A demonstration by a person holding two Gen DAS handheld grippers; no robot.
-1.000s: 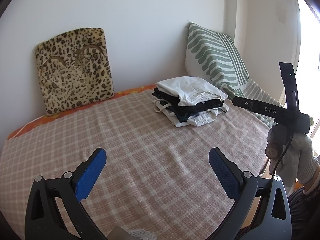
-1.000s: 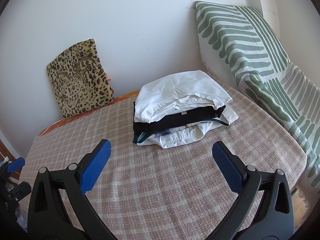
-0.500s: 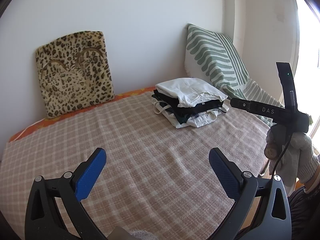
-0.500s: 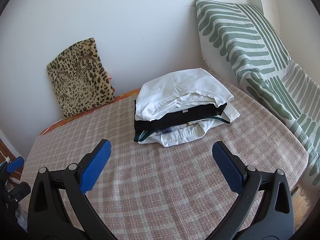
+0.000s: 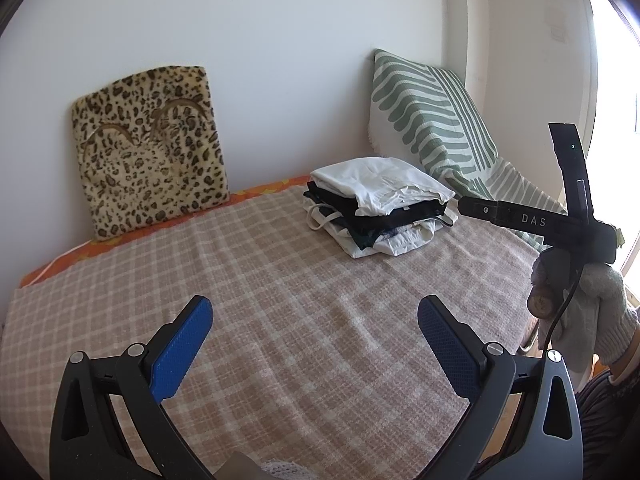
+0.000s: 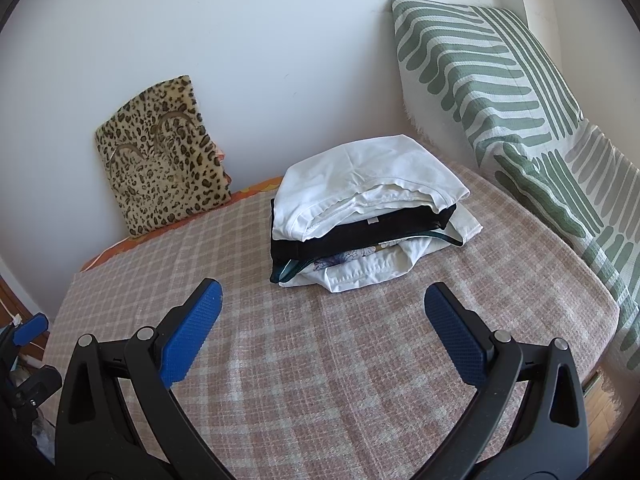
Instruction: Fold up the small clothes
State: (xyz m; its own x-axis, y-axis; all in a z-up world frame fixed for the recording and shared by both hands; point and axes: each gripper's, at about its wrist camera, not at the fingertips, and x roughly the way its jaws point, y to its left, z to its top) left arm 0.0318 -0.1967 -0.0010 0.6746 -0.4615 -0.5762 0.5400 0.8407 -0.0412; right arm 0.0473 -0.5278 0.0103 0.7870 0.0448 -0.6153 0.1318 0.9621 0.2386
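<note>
A stack of folded clothes [image 5: 380, 204] lies on the checked bedspread [image 5: 280, 300] near the back right; a white garment is on top, a black one under it, white ones below. The stack also shows in the right wrist view [image 6: 368, 216]. My left gripper [image 5: 316, 344] is open and empty above the bedspread, well short of the stack. My right gripper [image 6: 320, 328] is open and empty, closer to the stack. The right gripper's body and the gloved hand holding it show at the right edge of the left wrist view [image 5: 568, 240].
A leopard-print cushion [image 5: 148, 152] leans on the wall at the back left. A green-striped pillow [image 6: 480, 76] leans at the back right, with another one [image 6: 580, 200] along the right side. The bed's right edge [image 6: 600, 344] drops to the floor.
Both grippers have drawn back slightly from the stack and tilted a little; both stay open and empty. The stack has not moved.
</note>
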